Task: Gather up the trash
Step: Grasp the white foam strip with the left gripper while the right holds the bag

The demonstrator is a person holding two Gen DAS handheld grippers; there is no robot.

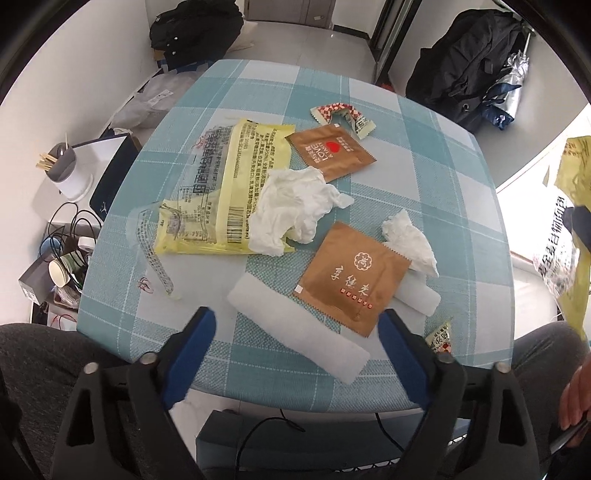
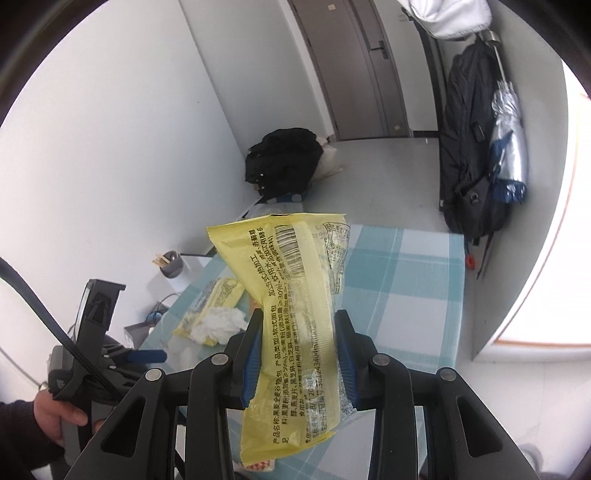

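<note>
On the blue checked tablecloth lies trash: a yellow bread wrapper, a crumpled white tissue, a second tissue, two brown sachets, a red-checked wrapper, a folded white paper towel and a small sachet. My left gripper stands open over the table's near edge, its fingers either side of the paper towel and not touching it. My right gripper is shut on another yellow wrapper, held up in the air off the table's right side.
A grey cup of sticks, cables and paper cups sit left of the table. A black bag lies on the floor behind, a backpack with a silver umbrella at the back right. Grey-clad knees flank a box below.
</note>
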